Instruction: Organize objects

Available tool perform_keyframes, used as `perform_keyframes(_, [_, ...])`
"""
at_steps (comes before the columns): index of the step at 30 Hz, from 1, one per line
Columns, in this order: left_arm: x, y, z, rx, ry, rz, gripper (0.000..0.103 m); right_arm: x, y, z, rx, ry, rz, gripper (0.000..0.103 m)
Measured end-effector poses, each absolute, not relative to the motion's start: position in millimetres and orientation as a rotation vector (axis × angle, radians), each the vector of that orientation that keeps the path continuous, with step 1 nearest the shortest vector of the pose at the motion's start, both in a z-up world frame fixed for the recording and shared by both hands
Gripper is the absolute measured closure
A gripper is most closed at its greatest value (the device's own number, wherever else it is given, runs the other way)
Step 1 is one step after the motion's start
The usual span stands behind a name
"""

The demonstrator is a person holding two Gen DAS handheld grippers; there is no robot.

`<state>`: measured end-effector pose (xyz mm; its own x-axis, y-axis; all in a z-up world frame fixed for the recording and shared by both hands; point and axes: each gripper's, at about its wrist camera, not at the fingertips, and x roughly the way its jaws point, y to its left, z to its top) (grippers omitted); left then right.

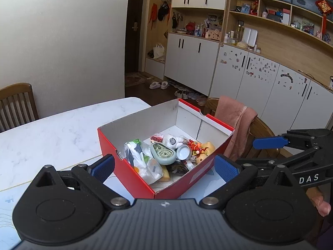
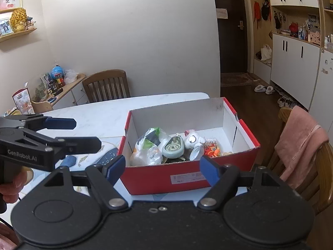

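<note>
Red box (image 2: 187, 179) open on table, upright; small objects (image 2: 166, 150) piled inside.

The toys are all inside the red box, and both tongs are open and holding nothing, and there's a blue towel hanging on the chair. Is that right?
Almost. The towel on the chair is pink, not blue; the right wrist view shows it plainly. The rest holds: the toys lie inside the red box, and the left tongs and right tongs are open and holding nothing.
</note>
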<state>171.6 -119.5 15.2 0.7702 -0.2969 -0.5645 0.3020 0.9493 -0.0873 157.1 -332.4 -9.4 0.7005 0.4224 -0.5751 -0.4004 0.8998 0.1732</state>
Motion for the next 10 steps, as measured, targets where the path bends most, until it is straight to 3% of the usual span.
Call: perform_keyframes(10, [173.0,-115.4,14.0,0.008,0.617,-0.322,0.001,157.7,-333.5,-12.3,0.037,0.666,0.448,0.024])
